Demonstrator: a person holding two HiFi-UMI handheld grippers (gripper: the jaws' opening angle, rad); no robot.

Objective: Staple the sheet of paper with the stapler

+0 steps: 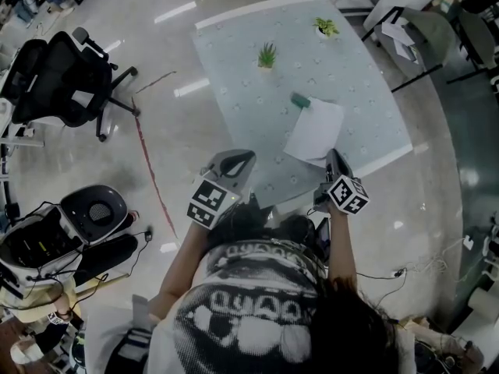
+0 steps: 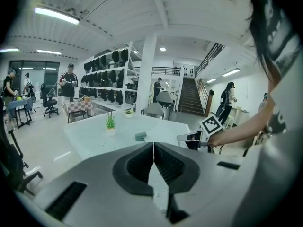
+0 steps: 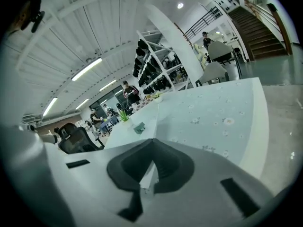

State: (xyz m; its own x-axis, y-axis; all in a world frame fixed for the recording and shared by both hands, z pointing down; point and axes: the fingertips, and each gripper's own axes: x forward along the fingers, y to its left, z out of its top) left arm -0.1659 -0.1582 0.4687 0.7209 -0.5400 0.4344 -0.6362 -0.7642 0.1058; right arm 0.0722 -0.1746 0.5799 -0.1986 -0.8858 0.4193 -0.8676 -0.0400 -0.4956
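A white sheet of paper (image 1: 314,129) lies on the table's near right part, with a small green stapler (image 1: 300,100) at its far left corner. My right gripper (image 1: 334,155) is shut, its tip at the sheet's near right corner; whether it pinches the sheet I cannot tell. In the right gripper view the closed gripper (image 3: 152,142) points over the paper (image 3: 147,126) toward the stapler (image 3: 139,127). My left gripper (image 1: 248,156) is shut and empty at the table's near edge, left of the sheet. Its own view shows the left gripper (image 2: 153,146), stapler (image 2: 140,136) and paper (image 2: 163,137).
The table (image 1: 249,61) wears a pale flowered cloth. Two small potted plants (image 1: 267,55) (image 1: 326,27) stand at its far side. A black office chair (image 1: 58,76) and floor equipment (image 1: 86,216) are to the left. People and shelving fill the room behind.
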